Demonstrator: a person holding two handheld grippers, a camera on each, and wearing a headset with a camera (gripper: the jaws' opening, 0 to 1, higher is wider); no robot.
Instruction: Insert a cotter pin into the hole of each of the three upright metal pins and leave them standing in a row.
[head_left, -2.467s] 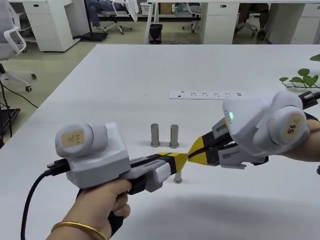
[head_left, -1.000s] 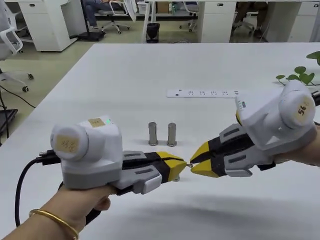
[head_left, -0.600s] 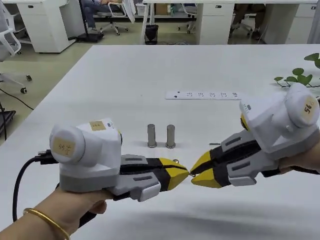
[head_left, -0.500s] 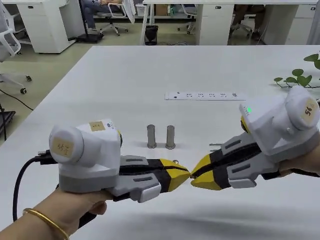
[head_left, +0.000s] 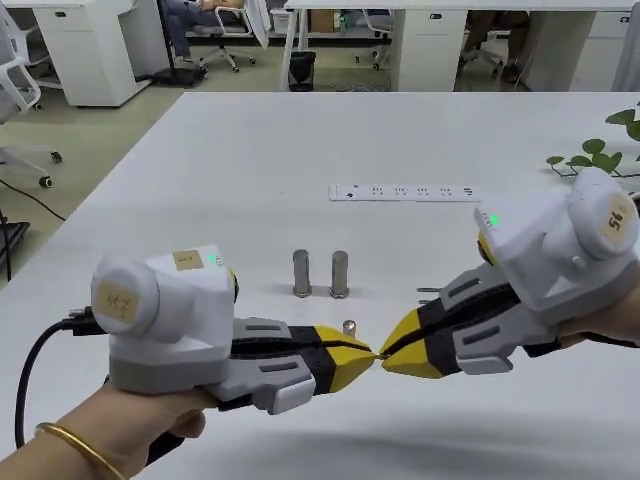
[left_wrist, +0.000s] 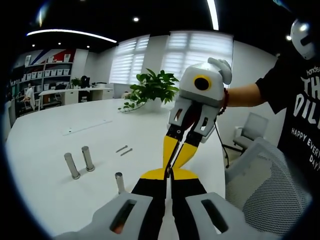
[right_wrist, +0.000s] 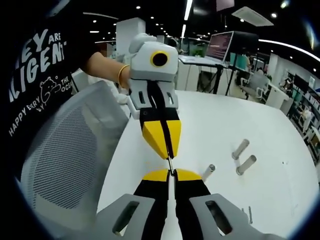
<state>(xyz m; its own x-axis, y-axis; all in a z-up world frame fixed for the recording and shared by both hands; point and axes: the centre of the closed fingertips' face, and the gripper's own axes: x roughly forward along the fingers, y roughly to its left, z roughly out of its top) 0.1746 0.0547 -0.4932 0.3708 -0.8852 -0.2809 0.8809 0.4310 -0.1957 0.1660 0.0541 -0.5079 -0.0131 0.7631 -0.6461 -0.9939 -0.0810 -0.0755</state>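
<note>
Spanning the closed tips of left gripper (head_left: 352, 357) and right gripper (head_left: 392, 352), the cotter pin (right_wrist: 170, 164) is judged thin, light, slippery; best gripped at its head.

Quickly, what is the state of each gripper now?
Left gripper: closed, pinching one end of the cotter pin.
Right gripper: closed on the other end of it.

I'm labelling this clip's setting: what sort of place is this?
Likely an open-plan office: a long white table, a mesh office chair, a power strip and a potted plant.
</note>
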